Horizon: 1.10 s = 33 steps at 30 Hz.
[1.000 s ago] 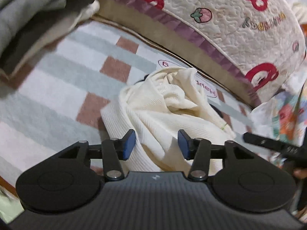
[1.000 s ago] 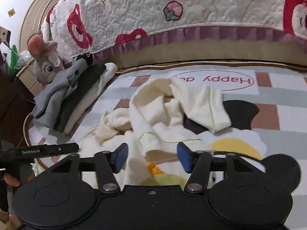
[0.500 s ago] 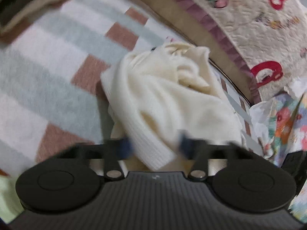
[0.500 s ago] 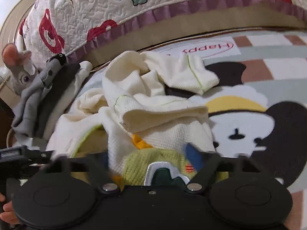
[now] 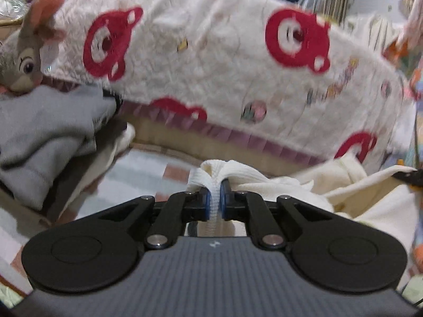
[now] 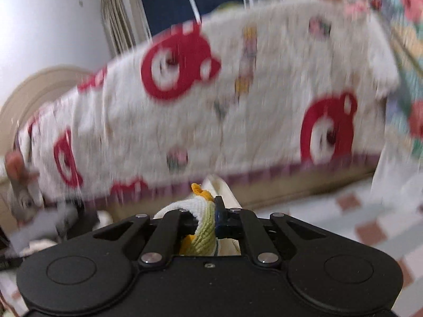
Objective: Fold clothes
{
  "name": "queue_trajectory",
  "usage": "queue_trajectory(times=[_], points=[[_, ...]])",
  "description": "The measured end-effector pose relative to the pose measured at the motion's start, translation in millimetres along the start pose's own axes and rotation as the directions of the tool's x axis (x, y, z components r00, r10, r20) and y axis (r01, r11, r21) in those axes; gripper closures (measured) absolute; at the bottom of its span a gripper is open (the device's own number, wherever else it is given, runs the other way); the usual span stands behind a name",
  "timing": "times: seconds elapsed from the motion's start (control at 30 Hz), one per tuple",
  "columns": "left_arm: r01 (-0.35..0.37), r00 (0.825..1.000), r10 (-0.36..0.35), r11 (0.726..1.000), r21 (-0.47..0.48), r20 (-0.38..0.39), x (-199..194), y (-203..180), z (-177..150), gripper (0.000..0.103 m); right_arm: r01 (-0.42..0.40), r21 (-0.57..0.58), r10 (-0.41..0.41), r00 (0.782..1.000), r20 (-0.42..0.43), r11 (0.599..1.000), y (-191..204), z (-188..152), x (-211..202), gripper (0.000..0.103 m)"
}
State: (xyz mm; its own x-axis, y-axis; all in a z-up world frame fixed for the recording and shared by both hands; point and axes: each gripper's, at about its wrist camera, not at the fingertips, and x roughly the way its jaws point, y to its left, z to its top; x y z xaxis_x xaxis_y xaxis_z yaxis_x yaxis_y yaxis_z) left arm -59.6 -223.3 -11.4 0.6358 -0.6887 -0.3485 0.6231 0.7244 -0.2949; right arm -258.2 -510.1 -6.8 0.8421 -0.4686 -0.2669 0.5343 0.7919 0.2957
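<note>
A cream knit sweater hangs lifted off the rug. My left gripper is shut on its white ribbed hem, which bunches up between the blue pads. The cloth stretches off to the right toward the other gripper's dark tip. My right gripper is shut on the sweater's ribbed edge, cream with a green and orange part, which bulges above and below the fingers. Both views are blurred and tilted up toward the bed.
A bed with a cream quilt printed with red bears fills the background. A pile of folded grey and dark clothes and a plush rabbit sit at the left. A striped rug lies below.
Both grippers dropped onto the sweater, shut on its edges and lifted it off the rug. Both views have swung up from the rug to the bed.
</note>
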Motion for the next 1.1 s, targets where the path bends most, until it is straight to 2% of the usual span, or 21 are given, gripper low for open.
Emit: queue_trajectory(times=[0.1, 0.17, 0.2, 0.23, 0.27, 0.3, 0.37, 0.4, 0.43, 0.5, 0.57, 0.63, 0.73, 0.8, 0.87, 0.97, 1.03, 1.07, 1.1], points=[[0.015, 0.996, -0.017, 1.000, 0.015, 0.093, -12, -4, 17, 0.096, -0.004, -0.043, 0.008, 0.995, 0.095, 0.999, 2, 39, -21, 0.096], [0.034, 0.993, -0.037, 0.999, 0.029, 0.110, -7, -5, 22, 0.093, 0.036, -0.111, -0.020, 0.989, 0.144, 0.993, 4, 53, -20, 0.095], [0.047, 0.996, -0.050, 0.998, 0.036, 0.073, 7, -1, 20, 0.092, 0.070, -0.150, -0.045, 0.985, 0.167, 0.986, 5, 56, -15, 0.093], [0.061, 0.998, -0.062, 0.997, 0.045, 0.030, 23, 4, 16, 0.086, 0.104, -0.188, -0.068, 0.979, 0.191, 0.977, 6, 58, -9, 0.091], [0.043, 0.997, -0.041, 0.999, 0.029, -0.071, 46, 12, 6, 0.075, 0.151, -0.194, -0.126, 0.983, 0.135, 0.969, -1, 51, 9, 0.065], [0.015, 0.983, -0.013, 1.000, 0.010, -0.186, 71, 22, -5, 0.073, 0.198, -0.200, -0.188, 0.980, 0.071, 0.959, -8, 42, 27, 0.039], [-0.045, 0.937, 0.017, 0.996, -0.073, -0.350, 97, 45, -31, 0.068, 0.289, -0.221, -0.308, 0.950, -0.057, 0.932, -23, 24, 64, 0.041], [-0.080, 0.905, 0.025, 0.990, -0.113, -0.426, 108, 57, -44, 0.068, 0.261, -0.165, -0.282, 0.952, -0.117, 0.951, -34, 10, 68, 0.047], [-0.105, 0.892, 0.044, 0.988, -0.111, -0.450, 109, 63, -55, 0.067, 0.227, -0.100, -0.242, 0.955, -0.174, 0.969, -45, -3, 71, 0.048], [-0.102, 0.883, 0.063, 0.993, -0.059, -0.465, 104, 65, -69, 0.059, 0.147, -0.009, -0.145, 0.960, -0.242, 0.989, -59, -29, 64, 0.048], [-0.081, 0.870, 0.052, 0.996, -0.037, -0.491, 103, 64, -77, 0.056, 0.063, -0.019, -0.065, 0.947, -0.316, 0.998, -58, -53, 57, 0.048], [-0.041, 0.857, 0.009, 0.998, -0.051, -0.516, 105, 63, -80, 0.053, -0.020, -0.030, 0.007, 0.923, -0.384, 0.999, -55, -75, 48, 0.048], [0.039, 0.834, -0.047, 0.999, -0.026, -0.551, 105, 48, -83, 0.044, -0.119, -0.011, 0.098, 0.860, -0.501, 0.993, -45, -105, 34, 0.047], [0.094, 0.819, -0.074, 0.996, 0.005, -0.569, 104, 35, -86, 0.044, -0.167, -0.003, 0.136, 0.814, -0.565, 0.986, -37, -123, 27, 0.045], [0.127, 0.815, -0.090, 0.992, 0.025, -0.572, 102, 25, -91, 0.044, -0.201, 0.004, 0.160, 0.768, -0.620, 0.980, -30, -143, 24, 0.042], [0.156, 0.817, -0.103, 0.987, 0.045, -0.567, 99, 15, -97, 0.044, -0.163, -0.010, 0.119, 0.755, -0.645, 0.987, -27, -165, 28, 0.035], [0.167, 0.821, -0.107, 0.984, 0.056, -0.561, 98, 11, -100, 0.044, -0.125, 0.020, 0.108, 0.753, -0.649, 0.992, -29, -176, 36, 0.035], [0.172, 0.824, -0.108, 0.983, 0.064, -0.557, 97, 10, -100, 0.044, -0.112, 0.049, 0.117, 0.751, -0.650, 0.992, -32, -182, 40, 0.043], [0.175, 0.828, -0.107, 0.982, 0.074, -0.550, 95, 10, -99, 0.044, -0.109, 0.049, 0.115, 0.760, -0.640, 0.993, -31, -185, 42, 0.091]])
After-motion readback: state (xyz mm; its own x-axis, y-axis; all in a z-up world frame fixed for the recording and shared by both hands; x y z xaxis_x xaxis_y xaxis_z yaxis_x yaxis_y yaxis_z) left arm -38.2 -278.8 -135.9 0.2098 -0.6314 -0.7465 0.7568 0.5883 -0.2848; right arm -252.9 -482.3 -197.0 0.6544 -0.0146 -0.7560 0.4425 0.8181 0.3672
